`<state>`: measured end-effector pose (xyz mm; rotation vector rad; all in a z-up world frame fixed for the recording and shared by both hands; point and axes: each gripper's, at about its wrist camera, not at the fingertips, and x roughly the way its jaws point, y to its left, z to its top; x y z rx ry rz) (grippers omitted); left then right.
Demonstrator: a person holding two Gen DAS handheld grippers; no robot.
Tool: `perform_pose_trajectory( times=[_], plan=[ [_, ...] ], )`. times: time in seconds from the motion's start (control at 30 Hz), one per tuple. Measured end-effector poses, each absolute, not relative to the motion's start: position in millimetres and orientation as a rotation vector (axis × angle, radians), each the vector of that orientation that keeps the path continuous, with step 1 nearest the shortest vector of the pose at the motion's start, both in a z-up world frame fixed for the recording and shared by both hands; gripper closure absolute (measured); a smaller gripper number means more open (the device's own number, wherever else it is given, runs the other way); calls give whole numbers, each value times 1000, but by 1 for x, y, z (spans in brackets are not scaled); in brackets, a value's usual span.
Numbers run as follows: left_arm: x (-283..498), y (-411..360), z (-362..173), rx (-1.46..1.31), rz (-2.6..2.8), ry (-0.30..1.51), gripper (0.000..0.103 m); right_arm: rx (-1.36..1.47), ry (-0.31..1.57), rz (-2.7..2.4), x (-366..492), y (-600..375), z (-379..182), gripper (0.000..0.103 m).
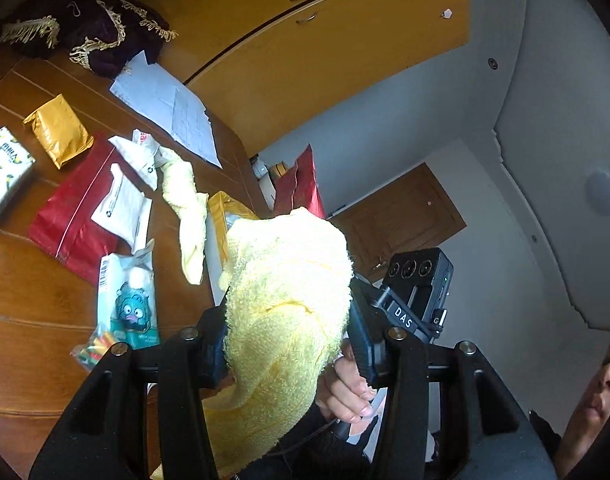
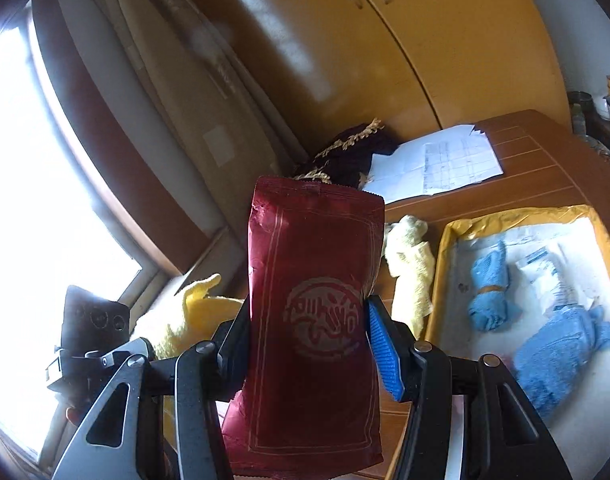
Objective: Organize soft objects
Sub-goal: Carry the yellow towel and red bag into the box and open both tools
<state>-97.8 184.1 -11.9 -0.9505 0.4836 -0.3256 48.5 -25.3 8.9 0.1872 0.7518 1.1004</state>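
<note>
A yellow towel (image 1: 285, 300) is squeezed in the left gripper (image 1: 289, 344), mid-frame. A red pouch (image 2: 317, 312) is pinched by the right gripper (image 2: 309, 344). The slippery pouch could be dropped if tilted.

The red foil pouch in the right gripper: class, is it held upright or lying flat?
Upright. The red foil pouch stands on end between the right gripper fingers, its sealed edge on top, lifted off the table.

Packets (image 1: 71, 216) and a yellow cloth (image 1: 187, 216) are crowding the table (image 1: 33, 304); blue cloths (image 2: 561, 356) are filling the tray (image 2: 449, 248).
</note>
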Motion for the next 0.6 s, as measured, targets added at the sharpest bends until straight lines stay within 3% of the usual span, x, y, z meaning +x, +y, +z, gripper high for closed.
perform_pose_trajectory(
  times=[0.6],
  plan=[
    [33,116,-7,-934,-245,649,56,155,834,720,145,-103,-14,49]
  ],
)
